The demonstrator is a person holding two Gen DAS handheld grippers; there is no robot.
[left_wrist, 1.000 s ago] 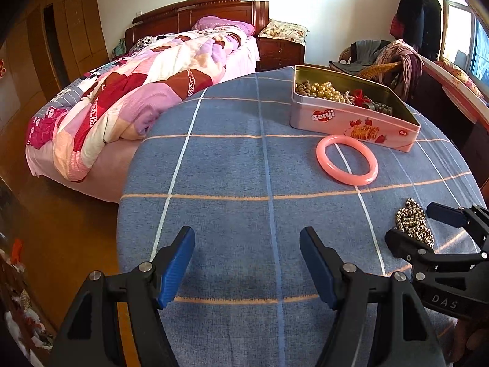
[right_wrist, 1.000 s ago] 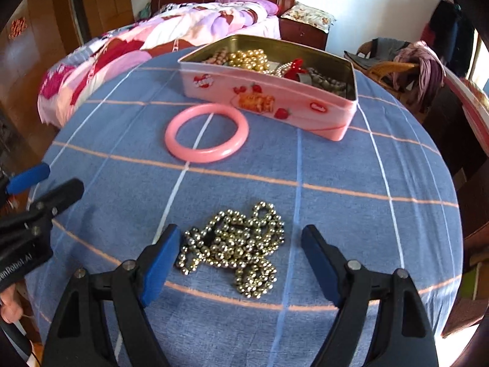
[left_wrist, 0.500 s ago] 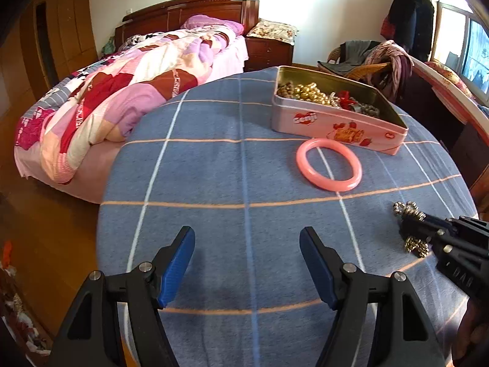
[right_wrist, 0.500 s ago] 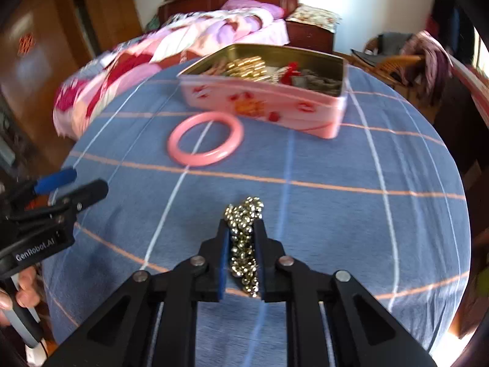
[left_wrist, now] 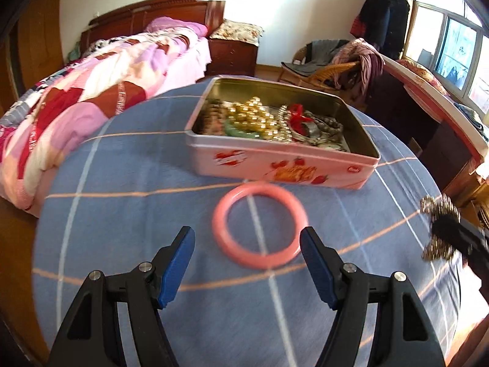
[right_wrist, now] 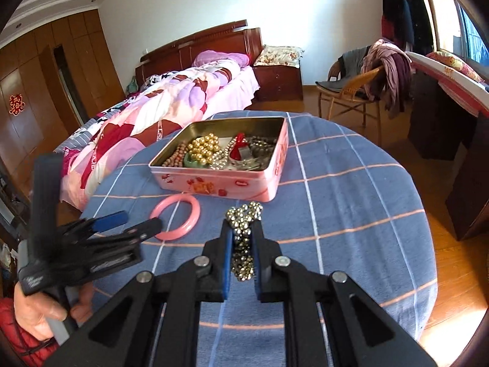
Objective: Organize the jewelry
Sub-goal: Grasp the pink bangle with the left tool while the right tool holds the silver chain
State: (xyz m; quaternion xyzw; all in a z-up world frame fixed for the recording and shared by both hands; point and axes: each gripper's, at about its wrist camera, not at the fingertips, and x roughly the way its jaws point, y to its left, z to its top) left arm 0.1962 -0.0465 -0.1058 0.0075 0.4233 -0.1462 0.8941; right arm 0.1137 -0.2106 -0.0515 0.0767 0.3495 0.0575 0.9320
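Where the right gripper clenches the silver bead necklace, the bunched strand sits pinched between the two blue pads, with one clump spilling out past the fingertips and another hanging below them, clear of the tablecloth. In the left wrist view the same necklace appears blurred at the right edge, at the tip of the right gripper. The pink bangle lies flat on the blue checked tablecloth, just in front of the pink tin and apart from it. The left gripper hovers over the near rim of the bangle with its jaws released and wide; the blue pads stand on either side of the ring without touching it. The open tin rests farther back on the round table and holds gold beads, a green bangle, a red ribbon piece and grey bead strands. A hand grips the handle of the left gripper at the lower left of the right wrist view. Beyond the table stand a bed with a patchwork quilt, a wicker chair draped with clothes and a dark nightstand.
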